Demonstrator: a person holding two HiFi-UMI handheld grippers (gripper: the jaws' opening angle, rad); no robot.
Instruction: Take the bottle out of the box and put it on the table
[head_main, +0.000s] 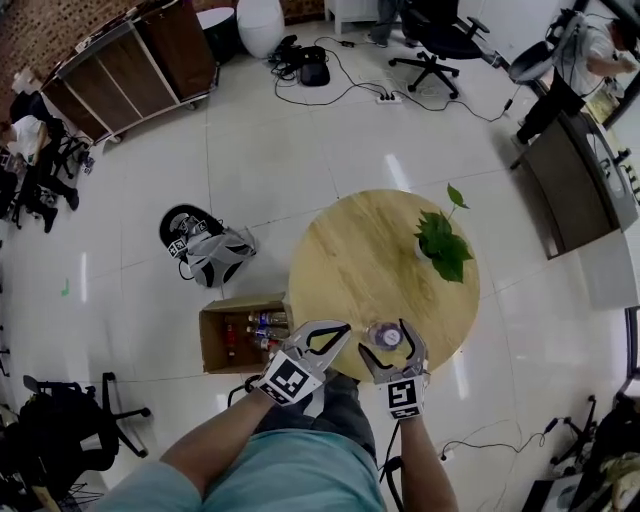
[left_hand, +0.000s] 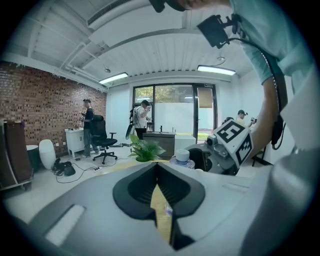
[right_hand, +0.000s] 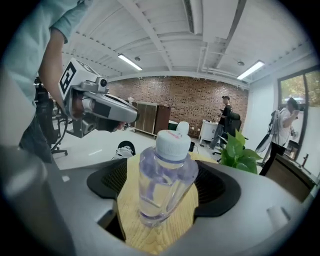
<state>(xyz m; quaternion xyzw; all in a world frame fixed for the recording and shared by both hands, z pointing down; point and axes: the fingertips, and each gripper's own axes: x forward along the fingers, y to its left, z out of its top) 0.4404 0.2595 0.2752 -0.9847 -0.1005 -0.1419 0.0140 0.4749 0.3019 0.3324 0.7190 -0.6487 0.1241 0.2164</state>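
Plainly, the bottle (right_hand: 165, 175) stands upright on the round wooden table (head_main: 350, 260), close to the near edge and out of the cardboard box (head_main: 213, 345) on the floor beside the table. The right gripper (head_main: 388, 345) sits around it with its fingers spread wide, one on each side, the pads not squeezing it. The bottle is clear, with a white cap. The left gripper (head_main: 343, 330) hovers just beside it, its fingers closed together on nothing. More bottles (head_main: 262, 325) lie in the box. A leafy plant (head_main: 440, 240) stands farther back on the table.
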